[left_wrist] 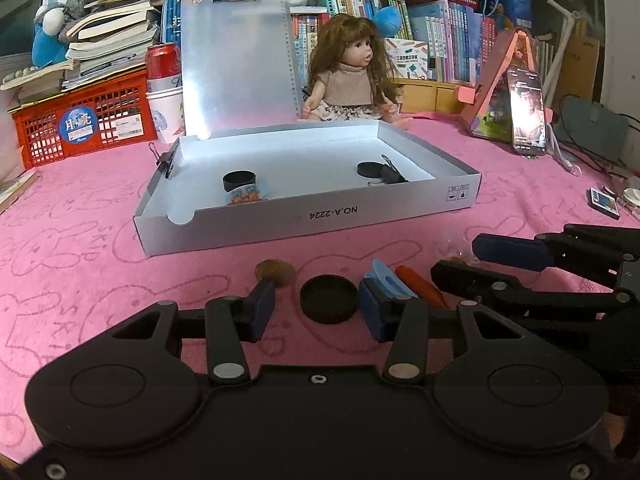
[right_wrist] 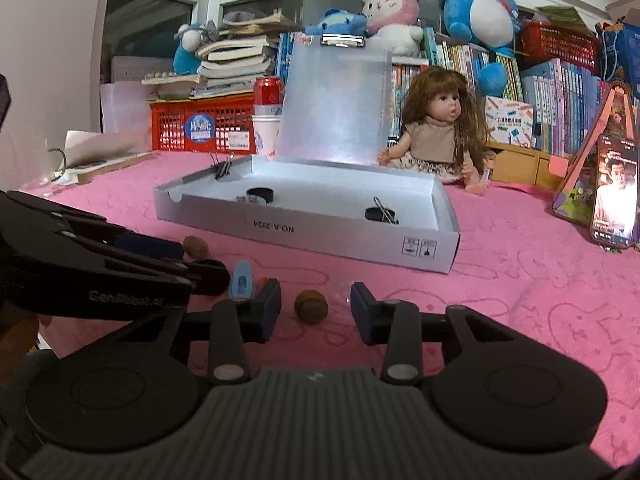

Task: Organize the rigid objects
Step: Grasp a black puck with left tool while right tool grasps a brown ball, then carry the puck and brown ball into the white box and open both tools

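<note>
Tools are hovering released at frame bottom, the left tool straddling a black lid and the right tool a walnut, each lining up a pickup for the grey box.

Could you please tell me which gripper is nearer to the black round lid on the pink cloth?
Left. The left gripper has its open jaws on either side of the black round lid; the right gripper sits off to its right, around a walnut.

A black round cap lies flat on the pink worktop; at its 9 o'clock a brown walnut, at 3 o'clock a blue clip — an open white box at 12.
</note>
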`<action>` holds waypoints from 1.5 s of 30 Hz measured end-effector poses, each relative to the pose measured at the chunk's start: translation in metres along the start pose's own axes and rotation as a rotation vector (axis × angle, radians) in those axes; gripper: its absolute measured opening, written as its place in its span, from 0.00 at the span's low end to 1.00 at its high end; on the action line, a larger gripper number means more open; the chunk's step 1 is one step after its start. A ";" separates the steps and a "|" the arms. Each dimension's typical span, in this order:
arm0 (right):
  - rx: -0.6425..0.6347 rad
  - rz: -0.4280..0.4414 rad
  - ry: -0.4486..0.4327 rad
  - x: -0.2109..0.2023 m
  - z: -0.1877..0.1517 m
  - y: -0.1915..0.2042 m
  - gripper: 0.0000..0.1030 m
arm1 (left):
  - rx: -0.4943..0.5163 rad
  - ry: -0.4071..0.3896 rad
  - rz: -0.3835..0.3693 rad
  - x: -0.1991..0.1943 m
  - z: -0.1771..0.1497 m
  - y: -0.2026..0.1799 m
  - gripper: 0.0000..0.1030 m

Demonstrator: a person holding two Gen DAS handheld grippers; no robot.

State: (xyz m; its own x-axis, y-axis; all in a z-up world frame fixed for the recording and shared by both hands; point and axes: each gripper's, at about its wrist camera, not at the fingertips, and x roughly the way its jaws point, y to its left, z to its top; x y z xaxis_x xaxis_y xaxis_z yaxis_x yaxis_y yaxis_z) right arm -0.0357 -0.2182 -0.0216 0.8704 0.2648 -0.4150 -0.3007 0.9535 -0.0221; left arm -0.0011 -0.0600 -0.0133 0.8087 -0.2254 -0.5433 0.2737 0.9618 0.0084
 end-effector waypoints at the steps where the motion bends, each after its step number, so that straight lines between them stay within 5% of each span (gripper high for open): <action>1: -0.002 0.002 -0.001 0.000 0.001 0.001 0.42 | 0.001 0.000 -0.001 0.001 0.000 0.000 0.43; 7: -0.007 0.012 0.015 0.004 -0.001 0.004 0.34 | 0.009 -0.002 -0.006 -0.001 -0.002 -0.004 0.30; 15: 0.012 0.029 0.041 0.006 0.001 0.004 0.22 | 0.013 -0.009 0.007 -0.006 -0.002 -0.008 0.29; 45: 0.124 -0.042 0.062 0.022 0.038 -0.014 0.22 | -0.100 0.014 0.081 0.003 0.044 0.029 0.29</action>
State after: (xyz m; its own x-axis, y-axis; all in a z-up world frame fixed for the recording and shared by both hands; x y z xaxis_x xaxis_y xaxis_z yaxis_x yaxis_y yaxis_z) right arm 0.0025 -0.2202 0.0045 0.8542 0.2191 -0.4716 -0.2111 0.9749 0.0706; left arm 0.0321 -0.0396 0.0226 0.8184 -0.1447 -0.5561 0.1536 0.9876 -0.0308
